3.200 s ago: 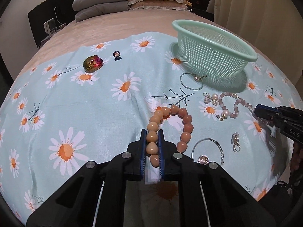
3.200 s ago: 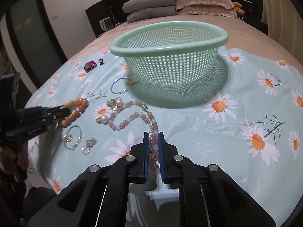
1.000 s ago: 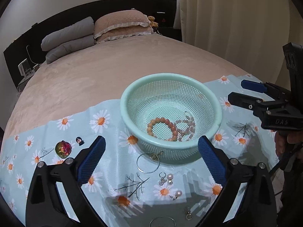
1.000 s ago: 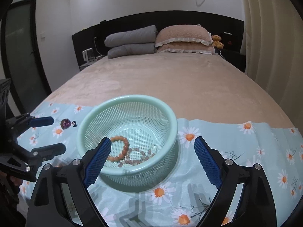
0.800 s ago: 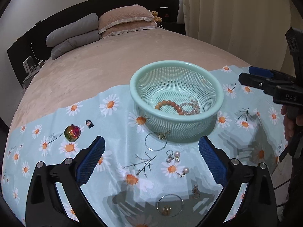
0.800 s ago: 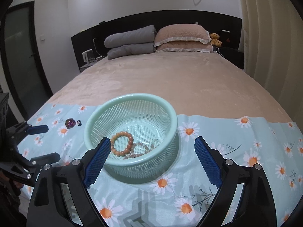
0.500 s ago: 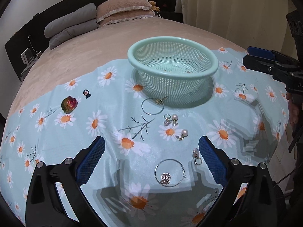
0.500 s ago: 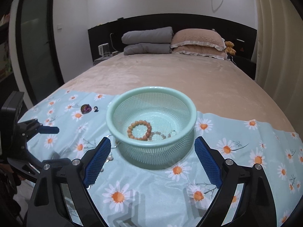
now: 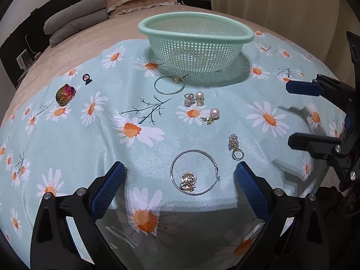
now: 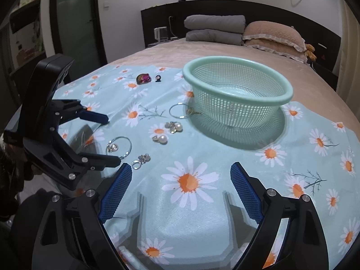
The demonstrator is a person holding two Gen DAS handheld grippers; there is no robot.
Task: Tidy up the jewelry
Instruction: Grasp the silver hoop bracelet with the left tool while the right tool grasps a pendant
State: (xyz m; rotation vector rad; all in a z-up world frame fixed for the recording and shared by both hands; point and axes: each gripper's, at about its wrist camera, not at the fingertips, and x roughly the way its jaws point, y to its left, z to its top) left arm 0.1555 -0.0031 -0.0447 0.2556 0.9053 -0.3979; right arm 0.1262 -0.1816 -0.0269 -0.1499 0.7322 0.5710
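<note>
A mint-green mesh basket stands on a daisy-print cloth; it also shows in the right wrist view. Loose jewelry lies in front of it. A silver hoop with a charm lies just ahead of my left gripper, which is open and empty. A crystal ring, pearl earrings, a second hoop and a stud pair lie further on. My right gripper is open and empty over bare cloth. The basket's contents are hidden by its wall.
An iridescent brooch and a small dark charm lie at the far left of the cloth. Pillows and folded grey bedding sit at the headboard. The bed edge is near both grippers.
Both grippers let go of the bead bracelets into the basket, opened, then drew back and came down low over the cloth. The left one now hovers near the silver hoop.
</note>
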